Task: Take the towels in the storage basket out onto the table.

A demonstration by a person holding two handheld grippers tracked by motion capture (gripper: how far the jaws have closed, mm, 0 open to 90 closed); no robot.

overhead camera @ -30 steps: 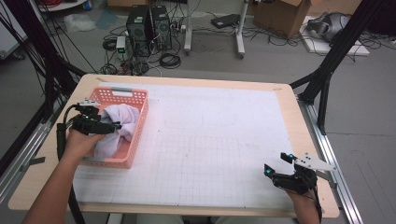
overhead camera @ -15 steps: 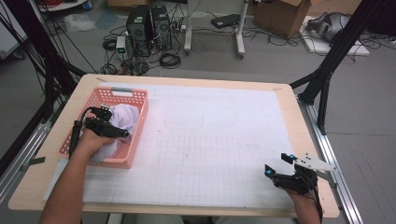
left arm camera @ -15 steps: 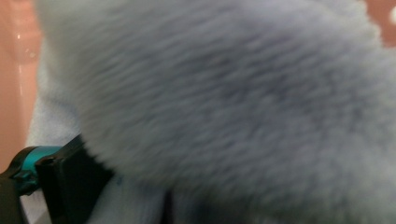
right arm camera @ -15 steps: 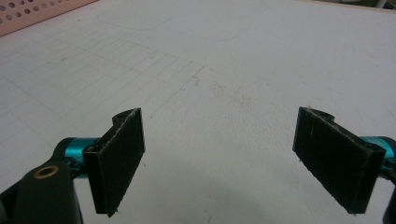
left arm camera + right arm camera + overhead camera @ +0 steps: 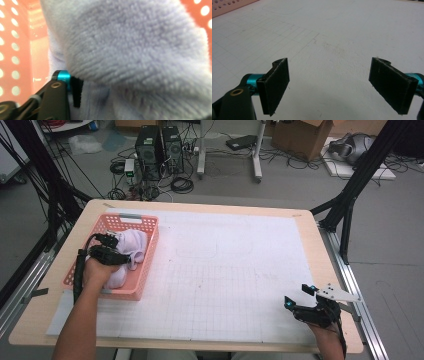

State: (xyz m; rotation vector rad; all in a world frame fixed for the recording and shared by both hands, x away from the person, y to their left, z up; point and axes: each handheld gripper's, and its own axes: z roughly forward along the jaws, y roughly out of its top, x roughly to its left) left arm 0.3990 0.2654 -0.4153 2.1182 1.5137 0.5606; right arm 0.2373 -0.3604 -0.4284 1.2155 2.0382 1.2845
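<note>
A pale lilac fluffy cloth [image 5: 134,241] lies bunched in a pink perforated basket [image 5: 131,219] at the table's left. My left gripper [image 5: 119,251] reaches down into the basket, and its jaws have just been closing with the cloth between them. In the left gripper view the cloth [image 5: 130,50] bulges over the jaws. One black pad [image 5: 76,92] presses into the fleece; the other is buried under it. My right gripper [image 5: 298,296] rests near the table's front right corner, open, its jaws [image 5: 329,82] wide apart over bare mat.
A white gridded mat [image 5: 240,270] covers most of the wooden table. The basket's pink wall [image 5: 15,50] stands close on the left of the left gripper. Computer towers, cables and black frame legs are on the floor beyond the far edge.
The left hand has sunk deeper into the basket and onto the cloth, and its jaws have drawn together. The right gripper has stayed where it was.
</note>
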